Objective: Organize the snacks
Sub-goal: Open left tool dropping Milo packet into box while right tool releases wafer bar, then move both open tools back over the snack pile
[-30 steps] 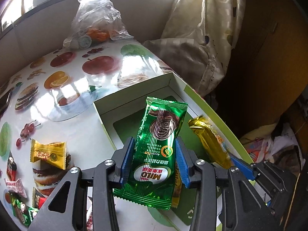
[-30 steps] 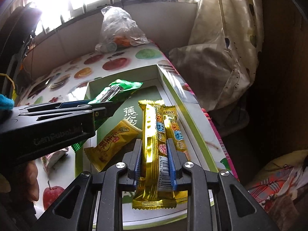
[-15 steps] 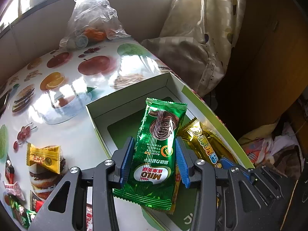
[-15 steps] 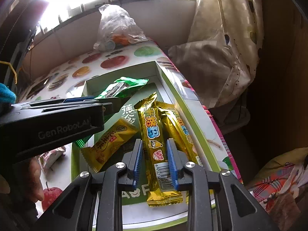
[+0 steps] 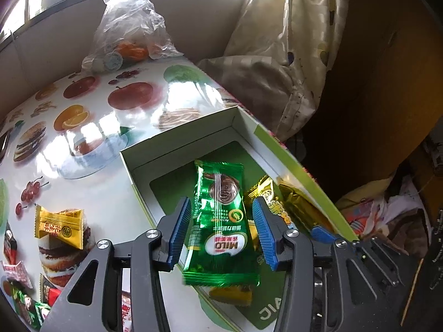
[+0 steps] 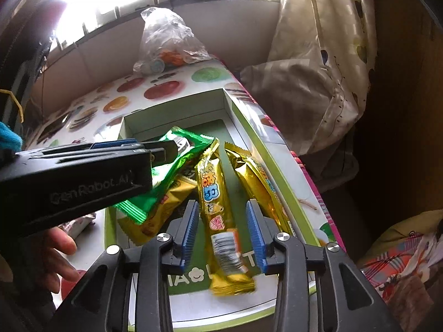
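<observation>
Across the fruit-printed tablecloth (image 5: 91, 127) sits the white and green box (image 5: 279, 149), its long side along the table's right edge; a clear plastic bag (image 5: 130, 27) holding something orange stands at the far end. Both views show the box, but only the left wrist view shows the loose snacks outside it: a yellow wrapped sweet (image 5: 59, 225) and small red and green packets (image 5: 26, 301) near the lower left corner. Only the right wrist view shows the box's near end, with printed letters on its green floor, and the person's fingers (image 6: 59, 244) under the left tool.

Inside the box, the right wrist view shows four packets: the green Milo packet (image 6: 169, 171) lying over a yellow packet (image 6: 163, 207), and two long gold bars, the nearer gold bar (image 6: 218, 215) with a barcode and the far gold bar (image 6: 257, 182) beside the right wall. The left wrist view shows only slivers of the yellow packet under the Milo packet (image 5: 221, 221).

The left gripper (image 5: 223, 233) is opening, its blue pads on either side of the Milo packet with small gaps, so it has let go. The right gripper (image 6: 223, 233) is also opening, pads standing clear of the nearer gold bar, which lies between them on the box floor.
</observation>
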A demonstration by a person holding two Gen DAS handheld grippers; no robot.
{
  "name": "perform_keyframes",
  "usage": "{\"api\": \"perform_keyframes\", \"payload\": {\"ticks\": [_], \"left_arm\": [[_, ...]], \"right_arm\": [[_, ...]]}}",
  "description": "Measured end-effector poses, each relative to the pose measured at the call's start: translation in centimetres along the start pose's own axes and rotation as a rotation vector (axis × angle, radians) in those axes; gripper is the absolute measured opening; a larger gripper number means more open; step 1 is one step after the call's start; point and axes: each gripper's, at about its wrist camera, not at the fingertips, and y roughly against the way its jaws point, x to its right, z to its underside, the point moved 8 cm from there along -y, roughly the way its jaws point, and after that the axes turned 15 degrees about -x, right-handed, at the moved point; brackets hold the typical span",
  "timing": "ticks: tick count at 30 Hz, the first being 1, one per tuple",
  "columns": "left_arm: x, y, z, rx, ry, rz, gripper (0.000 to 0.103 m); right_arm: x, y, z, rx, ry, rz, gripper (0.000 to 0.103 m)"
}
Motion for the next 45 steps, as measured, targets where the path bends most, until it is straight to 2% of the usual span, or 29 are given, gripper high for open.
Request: {"api": "perform_keyframes", "payload": {"ticks": [17, 22, 30, 36, 45], "left_arm": [[-1.0, 4.3, 2.5, 0.076, 0.0, -0.023, 0.048], [-1.6, 5.8, 3.7, 0.103, 0.004, -0.051, 0.048], [-3.3, 7.6, 6.0, 0.14, 0.047, -0.05, 0.048], [-4.6, 8.9, 7.3, 0.177, 0.059, -0.101, 0.048], [-5.9, 10.8, 8.8, 0.211, 0.081, -0.122, 0.048]], "right_arm": [[-0.6, 2.3, 0.6, 0.039, -0.012, 0.021, 0.042], [-1.4, 3.2, 0.8, 0.052, -0.006, 0.021, 0.043], [-3.3, 4.3, 1.5, 0.07, 0.03, 0.02, 0.043], [-4.5, 5.0, 1.9, 0.083, 0.048, 0.014, 0.043], [-6.9, 5.6, 2.2, 0.097, 0.089, -0.004, 0.043]]}}
